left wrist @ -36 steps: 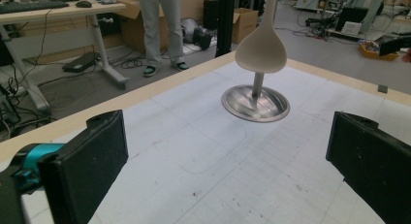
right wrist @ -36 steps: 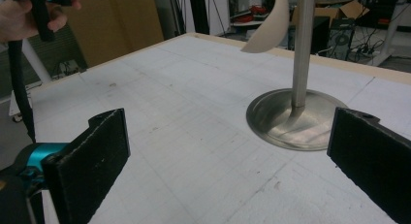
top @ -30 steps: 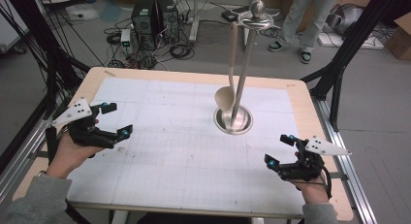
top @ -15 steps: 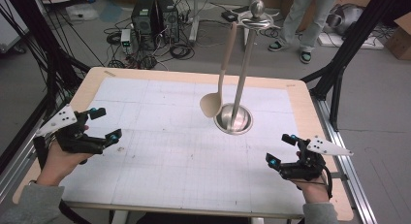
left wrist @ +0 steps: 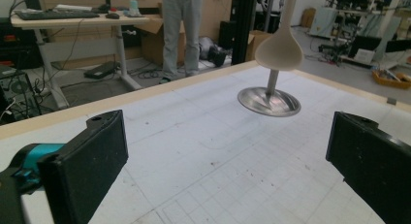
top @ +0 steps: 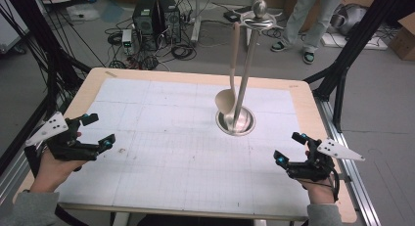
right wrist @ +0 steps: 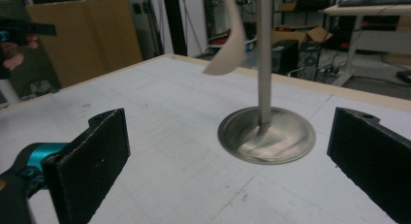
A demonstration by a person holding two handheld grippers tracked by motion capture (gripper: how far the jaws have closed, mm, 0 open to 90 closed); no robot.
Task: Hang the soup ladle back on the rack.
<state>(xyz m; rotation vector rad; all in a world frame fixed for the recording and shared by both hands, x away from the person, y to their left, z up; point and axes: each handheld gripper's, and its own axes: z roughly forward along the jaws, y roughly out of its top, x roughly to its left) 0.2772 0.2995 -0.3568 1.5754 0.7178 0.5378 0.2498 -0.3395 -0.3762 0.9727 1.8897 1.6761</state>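
Note:
A steel utensil stand [top: 246, 64] rises from a round base [top: 236, 123] right of the table's middle. A cream ladle [top: 228, 91] hangs from the stand's top, its bowl just above the table left of the pole. The ladle bowl [left wrist: 280, 50] and base [left wrist: 268, 100] lie ahead in the left gripper view; the base [right wrist: 265, 134] and ladle [right wrist: 228, 52] are close in the right gripper view. My left gripper [top: 96, 130] stands open at the table's left edge. My right gripper [top: 289, 147] is open near the front right. Both hold nothing.
The table [top: 161, 152] carries a white gridded mat with a wooden rim. A person [top: 306, 20] stands beyond the far edge. Computer towers [top: 154, 15] and cables lie on the floor behind. Black frame posts [top: 342, 69] flank the right side.
The left gripper has drawn back leftward, away from the stand. The ladle has swung on its hook, out to the left and back toward the pole. The right gripper has barely moved.

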